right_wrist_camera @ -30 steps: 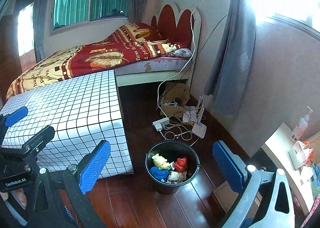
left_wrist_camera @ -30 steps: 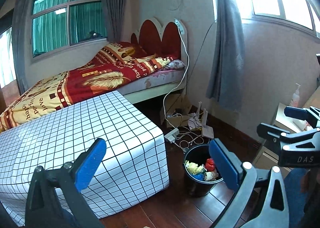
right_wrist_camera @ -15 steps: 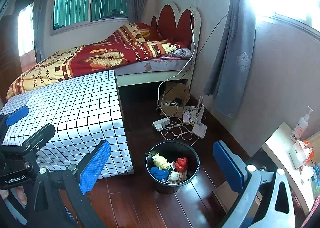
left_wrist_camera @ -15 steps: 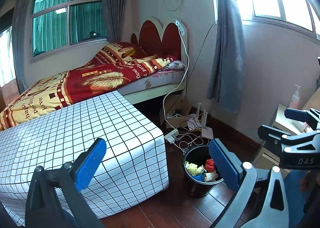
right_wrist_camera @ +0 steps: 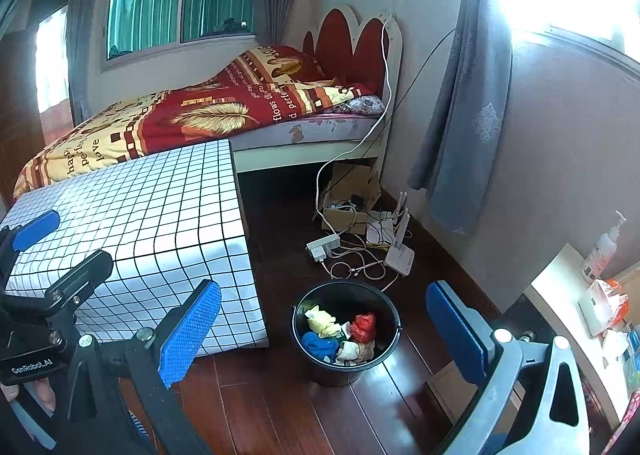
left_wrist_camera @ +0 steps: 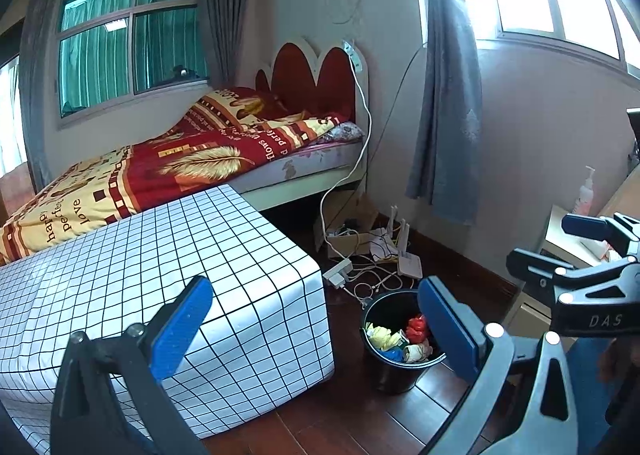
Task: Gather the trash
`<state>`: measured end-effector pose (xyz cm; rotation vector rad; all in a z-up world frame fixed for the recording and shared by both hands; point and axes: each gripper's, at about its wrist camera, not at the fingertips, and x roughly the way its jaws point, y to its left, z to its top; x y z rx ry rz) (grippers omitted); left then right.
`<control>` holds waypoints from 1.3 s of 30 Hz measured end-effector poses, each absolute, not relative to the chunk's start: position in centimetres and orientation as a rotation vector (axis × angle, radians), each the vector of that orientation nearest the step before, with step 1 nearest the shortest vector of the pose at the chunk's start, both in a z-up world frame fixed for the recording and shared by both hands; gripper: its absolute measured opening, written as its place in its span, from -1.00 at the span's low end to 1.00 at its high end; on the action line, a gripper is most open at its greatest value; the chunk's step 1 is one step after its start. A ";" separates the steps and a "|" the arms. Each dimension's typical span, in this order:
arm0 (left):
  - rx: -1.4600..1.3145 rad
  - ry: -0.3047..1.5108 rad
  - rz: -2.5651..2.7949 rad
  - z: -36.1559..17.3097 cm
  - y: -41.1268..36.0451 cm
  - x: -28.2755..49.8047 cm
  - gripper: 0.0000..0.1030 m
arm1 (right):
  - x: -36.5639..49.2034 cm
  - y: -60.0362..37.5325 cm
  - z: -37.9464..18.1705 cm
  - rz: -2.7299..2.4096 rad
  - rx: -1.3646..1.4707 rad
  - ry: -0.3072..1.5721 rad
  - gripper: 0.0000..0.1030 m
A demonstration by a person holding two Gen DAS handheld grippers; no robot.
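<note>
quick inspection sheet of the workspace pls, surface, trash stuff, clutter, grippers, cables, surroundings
surface: checked tablecloth bare on top
job's things: black bucket on the wood floor, holding crumpled trash
clutter: cardboard box and router by the bed
grippers: left gripper open, empty; right gripper open, empty
cables: power strip with loose white cables behind the bucket
surroundings: bed, grey curtain, side shelf with pump bottle

Dark wooden floor [right_wrist_camera: 280,407], black trash bucket [right_wrist_camera: 320,359], power strip [right_wrist_camera: 323,246], router [right_wrist_camera: 400,255]
</note>
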<state>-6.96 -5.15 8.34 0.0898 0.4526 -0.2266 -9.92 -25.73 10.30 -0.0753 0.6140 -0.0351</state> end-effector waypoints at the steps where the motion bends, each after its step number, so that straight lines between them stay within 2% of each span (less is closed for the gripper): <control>1: 0.089 0.454 -0.228 8.3 -5.2 -6.9 1.00 | -9.9 -25.7 10.3 -0.034 -0.075 0.615 1.00; 39: 0.105 0.451 -0.244 8.5 -6.4 -6.7 1.00 | -9.4 -26.5 10.2 -0.039 -0.075 0.614 1.00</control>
